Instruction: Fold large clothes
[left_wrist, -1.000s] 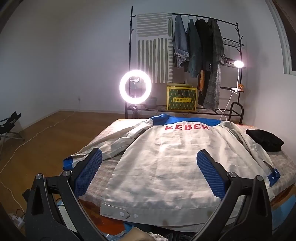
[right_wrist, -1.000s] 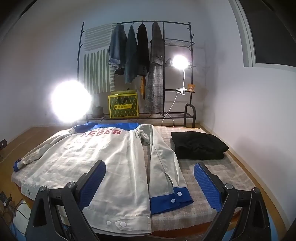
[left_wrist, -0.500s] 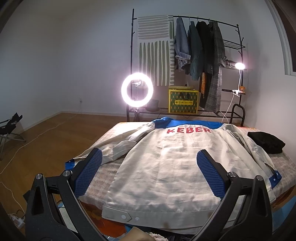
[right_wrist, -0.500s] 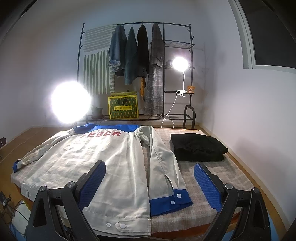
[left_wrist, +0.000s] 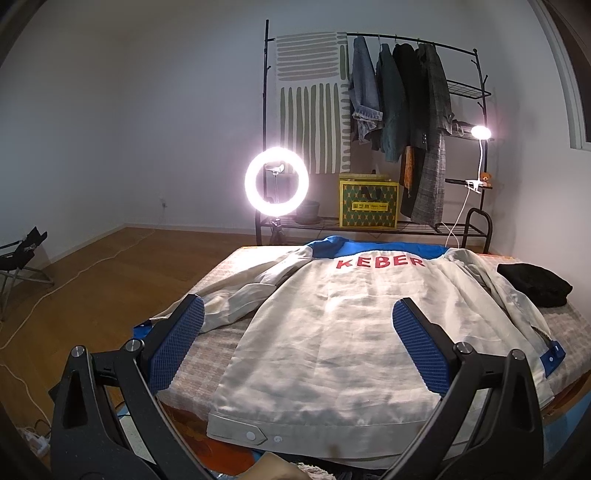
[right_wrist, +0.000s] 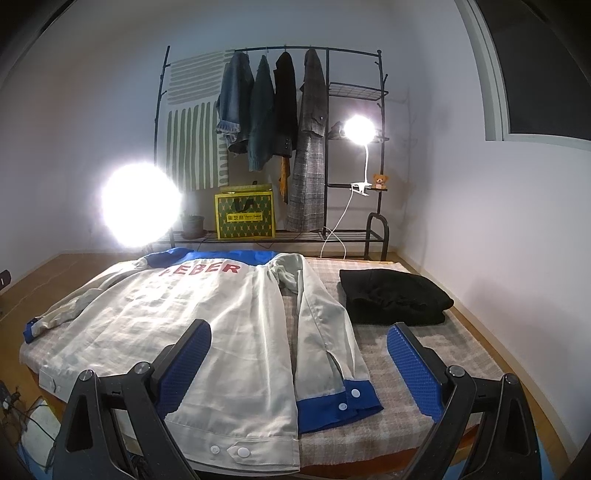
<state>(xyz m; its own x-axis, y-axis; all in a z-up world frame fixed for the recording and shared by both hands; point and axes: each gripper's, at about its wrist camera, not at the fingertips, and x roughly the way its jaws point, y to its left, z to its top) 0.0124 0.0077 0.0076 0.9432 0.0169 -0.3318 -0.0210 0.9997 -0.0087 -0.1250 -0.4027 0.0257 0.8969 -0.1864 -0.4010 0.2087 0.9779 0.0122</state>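
I am operating in a bedroom of a home, arranged for recording. Indicators: a low bed (right_wrist: 424, 417) with a checked cover in the near field; a black metal clothes rack (left_wrist: 476, 92) against the far wall, carrying hung coats (right_wrist: 275, 107); wooden floor (left_wrist: 85, 266) on the left; plain white walls. A lit ring light (left_wrist: 276, 181) and a clip-on lamp (right_wrist: 358, 129) stand at the rack.
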